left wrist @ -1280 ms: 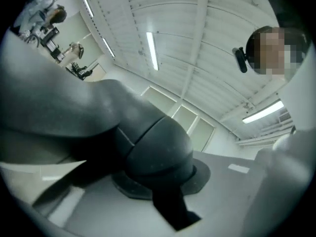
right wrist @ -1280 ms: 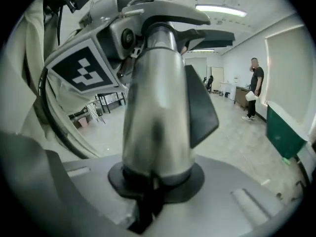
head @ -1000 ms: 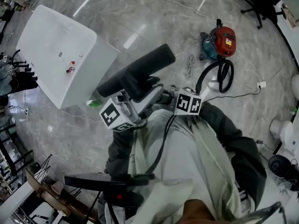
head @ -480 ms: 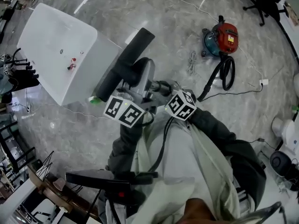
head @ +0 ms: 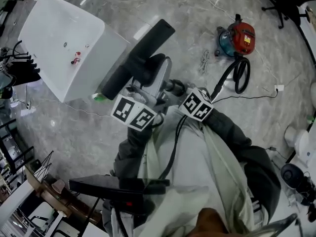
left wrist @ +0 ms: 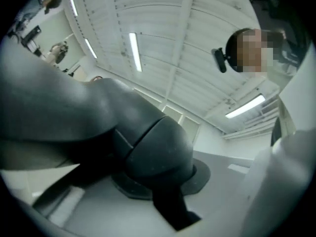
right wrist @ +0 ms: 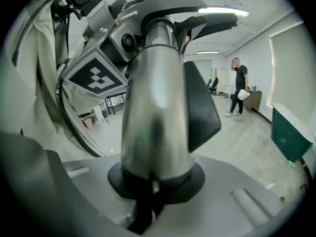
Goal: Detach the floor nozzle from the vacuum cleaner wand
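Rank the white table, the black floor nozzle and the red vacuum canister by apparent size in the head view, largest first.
1. white table
2. floor nozzle, though it is nearer the camera, which enlarges it
3. red vacuum canister

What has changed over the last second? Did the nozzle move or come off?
The floor nozzle swung: in the head view its far end now points more steeply toward the top of the picture. Both grippers shifted slightly with it. Nothing was taken or let go: the left gripper stays shut on the nozzle's neck, the right gripper on the wand. They still look joined. The red vacuum canister and white table stayed put.
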Motion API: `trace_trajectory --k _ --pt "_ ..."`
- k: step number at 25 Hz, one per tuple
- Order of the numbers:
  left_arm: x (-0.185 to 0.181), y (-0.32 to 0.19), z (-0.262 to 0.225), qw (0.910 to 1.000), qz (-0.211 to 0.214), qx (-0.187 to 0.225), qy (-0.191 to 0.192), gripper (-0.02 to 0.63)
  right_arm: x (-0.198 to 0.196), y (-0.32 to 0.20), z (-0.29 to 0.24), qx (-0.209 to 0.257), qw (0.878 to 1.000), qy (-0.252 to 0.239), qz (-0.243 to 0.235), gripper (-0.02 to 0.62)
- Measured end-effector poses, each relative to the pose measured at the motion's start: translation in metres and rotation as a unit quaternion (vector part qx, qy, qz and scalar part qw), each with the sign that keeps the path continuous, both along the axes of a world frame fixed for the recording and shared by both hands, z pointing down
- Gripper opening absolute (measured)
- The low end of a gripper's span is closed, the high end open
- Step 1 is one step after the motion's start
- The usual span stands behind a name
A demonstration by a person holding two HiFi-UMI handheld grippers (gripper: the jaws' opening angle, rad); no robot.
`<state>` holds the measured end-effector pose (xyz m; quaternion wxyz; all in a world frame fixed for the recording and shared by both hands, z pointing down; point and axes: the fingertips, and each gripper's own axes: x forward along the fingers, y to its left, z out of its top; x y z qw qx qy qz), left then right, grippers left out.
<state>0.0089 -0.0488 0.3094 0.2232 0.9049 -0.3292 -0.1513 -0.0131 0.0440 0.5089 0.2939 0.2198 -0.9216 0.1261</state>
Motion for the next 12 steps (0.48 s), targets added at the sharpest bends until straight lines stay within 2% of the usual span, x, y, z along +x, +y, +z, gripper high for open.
trace_trajectory --k 1,3,5,6,8,9,11,12 --pt "-0.004 -0.004 0.005 0.9997 -0.015 -0.017 -0.002 0.074 0.0 -0.002 0.003 0.003 1.0 0.012 0.02 0.043" --pt "-0.006 -0.002 0.005 0.9998 -0.004 -0.018 0.004 0.074 0.0 -0.003 0.003 0.011 0.999 0.021 0.037 0.043" --pt "0.001 0.009 -0.004 0.9982 0.055 0.01 0.022 0.074 0.0 -0.004 -0.001 0.028 0.998 0.022 0.044 0.043" --pt "0.004 0.017 -0.011 0.9946 0.093 0.028 0.037 0.074 0.0 -0.003 -0.004 0.038 0.998 0.021 0.044 0.043" --pt "0.003 0.033 -0.029 0.9812 0.16 0.064 0.086 0.074 -0.002 0.004 -0.008 0.046 0.999 0.011 0.015 0.043" --pt "-0.005 0.037 -0.04 0.9735 0.178 0.079 0.119 0.074 -0.003 0.012 -0.008 0.039 0.999 0.0 -0.017 0.043" --pt "-0.03 0.032 -0.059 0.9647 0.168 0.1 0.176 0.074 0.0 0.028 -0.006 0.017 0.996 -0.031 -0.078 0.043" --pt "-0.043 0.025 -0.063 0.966 0.147 0.105 0.185 0.074 0.005 0.033 -0.005 0.009 0.995 -0.045 -0.089 0.043"
